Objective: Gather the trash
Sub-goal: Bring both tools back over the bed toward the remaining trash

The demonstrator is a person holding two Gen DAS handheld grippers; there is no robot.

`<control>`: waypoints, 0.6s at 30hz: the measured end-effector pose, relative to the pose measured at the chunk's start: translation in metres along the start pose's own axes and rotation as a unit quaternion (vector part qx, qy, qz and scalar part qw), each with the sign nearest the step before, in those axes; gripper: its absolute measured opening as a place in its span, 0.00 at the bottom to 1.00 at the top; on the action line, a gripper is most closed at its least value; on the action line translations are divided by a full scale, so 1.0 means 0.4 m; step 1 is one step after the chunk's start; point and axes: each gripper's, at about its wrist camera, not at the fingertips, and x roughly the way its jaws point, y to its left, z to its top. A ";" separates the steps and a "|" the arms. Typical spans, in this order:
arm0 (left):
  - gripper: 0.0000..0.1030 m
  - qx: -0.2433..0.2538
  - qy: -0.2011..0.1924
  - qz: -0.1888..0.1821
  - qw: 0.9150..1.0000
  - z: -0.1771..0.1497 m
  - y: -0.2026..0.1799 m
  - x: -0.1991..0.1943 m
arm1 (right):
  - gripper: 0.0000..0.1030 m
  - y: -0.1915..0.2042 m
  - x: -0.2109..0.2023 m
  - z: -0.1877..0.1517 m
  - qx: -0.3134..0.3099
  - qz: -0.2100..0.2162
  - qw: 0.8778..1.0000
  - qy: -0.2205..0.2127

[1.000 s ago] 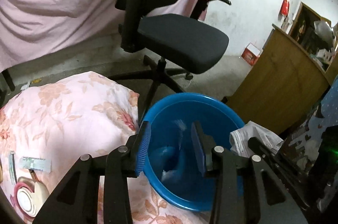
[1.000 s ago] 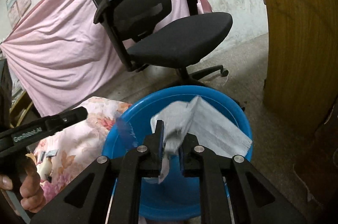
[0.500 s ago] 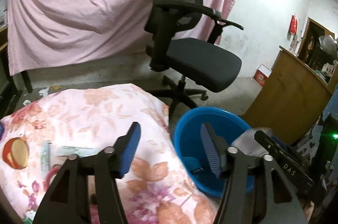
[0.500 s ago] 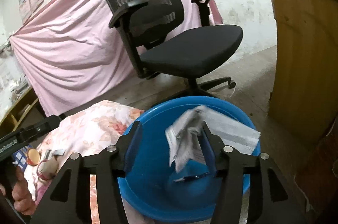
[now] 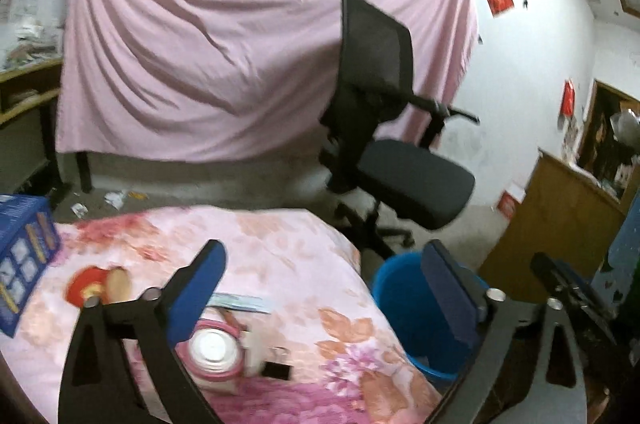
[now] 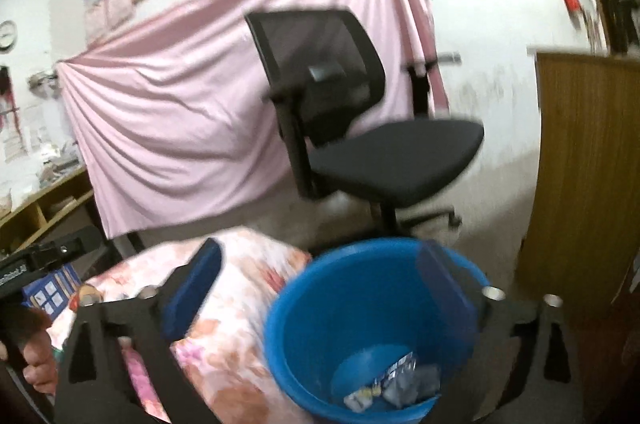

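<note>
Wrappers point(image 6: 394, 386) newly in bucket point(image 6: 304, 320), blurred.

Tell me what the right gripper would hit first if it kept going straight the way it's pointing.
Probably the blue bucket: the right gripper, jaws opening and empty, points slightly down across its rim. Depth is unclear.

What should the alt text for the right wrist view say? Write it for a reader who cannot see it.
The right hand-held gripper, jaws opening with nothing between them, hangs above a blue bucket with crumpled trash at its bottom. A floral-covered table sits left of the bucket; behind stand a black office chair and pink sheet.
</note>
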 end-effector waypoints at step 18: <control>0.98 -0.009 -0.114 0.138 0.984 -0.097 0.248 -0.334 | 1.00 0.282 -0.146 -0.020 -0.072 0.122 0.983 -0.116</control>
